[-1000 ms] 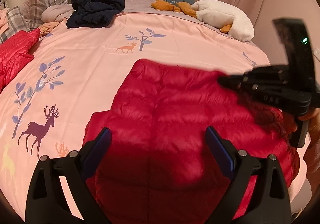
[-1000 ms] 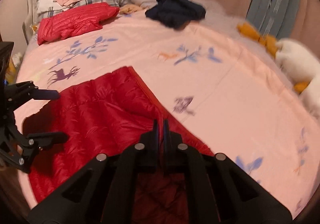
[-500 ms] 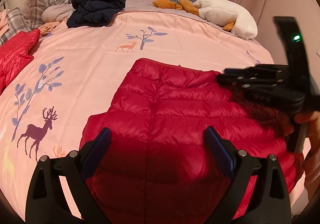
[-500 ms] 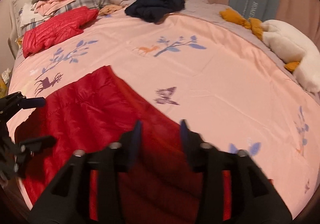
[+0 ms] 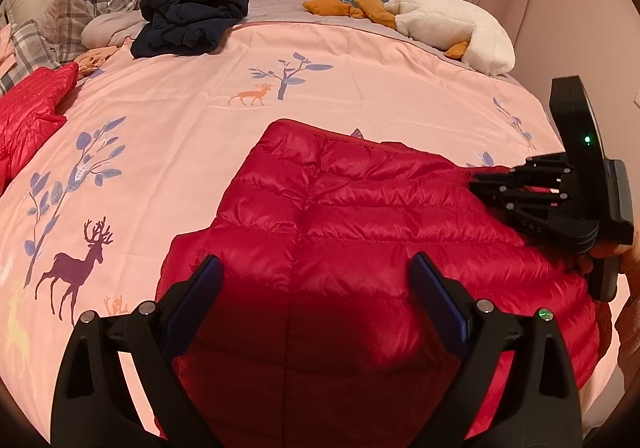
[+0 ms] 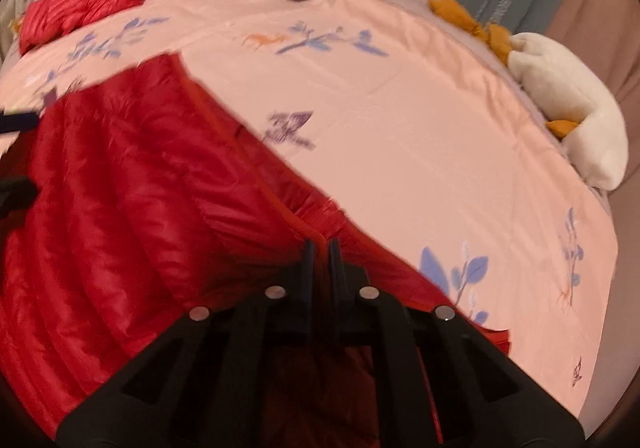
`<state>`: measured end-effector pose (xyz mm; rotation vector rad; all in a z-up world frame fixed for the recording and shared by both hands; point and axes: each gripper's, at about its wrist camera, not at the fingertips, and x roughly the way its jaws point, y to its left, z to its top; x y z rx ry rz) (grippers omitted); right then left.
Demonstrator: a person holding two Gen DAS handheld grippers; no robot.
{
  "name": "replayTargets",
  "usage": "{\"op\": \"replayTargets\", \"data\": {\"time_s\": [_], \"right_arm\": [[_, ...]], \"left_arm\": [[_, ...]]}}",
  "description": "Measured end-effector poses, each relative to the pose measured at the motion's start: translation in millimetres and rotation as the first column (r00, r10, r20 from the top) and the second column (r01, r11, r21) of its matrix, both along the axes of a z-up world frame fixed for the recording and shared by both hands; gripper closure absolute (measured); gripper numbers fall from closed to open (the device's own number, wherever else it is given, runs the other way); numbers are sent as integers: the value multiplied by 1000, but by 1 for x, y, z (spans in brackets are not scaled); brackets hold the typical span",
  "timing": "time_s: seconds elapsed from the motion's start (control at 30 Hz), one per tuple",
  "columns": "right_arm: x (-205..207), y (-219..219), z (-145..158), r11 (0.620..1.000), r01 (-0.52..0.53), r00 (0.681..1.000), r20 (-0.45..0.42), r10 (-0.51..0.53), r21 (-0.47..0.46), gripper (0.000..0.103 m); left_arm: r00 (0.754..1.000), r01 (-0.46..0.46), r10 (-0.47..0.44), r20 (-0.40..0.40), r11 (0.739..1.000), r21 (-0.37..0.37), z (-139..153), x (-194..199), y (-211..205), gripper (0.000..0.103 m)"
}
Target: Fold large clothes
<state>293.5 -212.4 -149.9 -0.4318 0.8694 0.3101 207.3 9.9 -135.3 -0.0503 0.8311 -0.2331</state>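
A red quilted puffer jacket (image 5: 360, 240) lies partly folded on the pink bedspread (image 5: 180, 108), also in the right wrist view (image 6: 120, 188). My left gripper (image 5: 316, 272) is open and hovers over the jacket's near part, holding nothing. My right gripper (image 6: 320, 248) is shut on the jacket's right edge; it also shows at the right in the left wrist view (image 5: 480, 184), its fingers pinching the fabric.
A second red jacket (image 5: 28, 112) lies at the left. A dark navy garment (image 5: 188, 20) and plaid pillows (image 5: 88, 16) are at the back. A white plush toy (image 5: 452, 28) lies at the back right. Curtains hang behind the bed.
My right gripper opened half a second ago and has shut again on the jacket's right edge. My left gripper stayed open in place.
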Motion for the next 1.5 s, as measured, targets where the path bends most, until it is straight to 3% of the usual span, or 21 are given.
{"op": "replayTargets", "data": {"time_s": [0.23, 0.37, 0.47, 0.57, 0.73, 0.83, 0.93, 1.1, 1.2, 1.33, 1.43, 1.5], "right_arm": [[4, 5, -14, 999, 16, 1000, -18, -17, -36, 89], [-1, -8, 4, 997, 54, 998, 7, -55, 48, 80], [-7, -23, 18, 988, 81, 996, 14, -84, 135, 80], [-10, -23, 17, 979, 54, 998, -41, -46, 199, 81], [9, -8, -17, 989, 96, 982, -172, -77, 108, 84], [23, -8, -15, 979, 179, 973, -169, -160, 102, 87], [28, -5, -5, 964, 259, 962, -111, -251, 67, 87], [13, 15, 18, 961, 99, 991, -118, -70, 257, 85], [15, 35, 11, 962, 58, 986, -165, -14, 267, 85], [35, 51, -7, 981, 112, 978, -191, -81, 160, 85], [44, 39, 2, 960, 201, 974, -147, -174, 196, 71], [41, 24, 13, 942, 230, 971, -117, -206, 245, 72]], "left_arm": [[1000, -8, 8, -4, 1000, 3, -5, 3, 0, 8], [1000, -7, 7, -2, 1000, 3, -3, 1, 1, 8], [1000, -2, 2, 5, 1000, -5, 1, 0, 2, 8], [1000, -1, 1, 6, 1000, -4, 1, 1, 1, 8], [1000, -4, 4, 2, 1000, 0, -1, 3, -2, 8], [1000, -1, 1, 0, 1000, 7, -1, 3, -3, 8], [1000, 1, -1, -1, 1000, 13, -2, 2, -3, 8], [1000, -2, 2, -3, 1000, 3, -2, 4, -2, 8], [1000, 4, -4, -1, 1000, 3, -2, 4, -2, 8], [1000, 6, -6, -3, 1000, 3, -3, 6, -2, 8], [1000, 2, -2, -7, 1000, 3, -4, 8, -1, 8], [1000, -1, 2, -10, 1000, 4, -4, 8, -1, 8]]}}
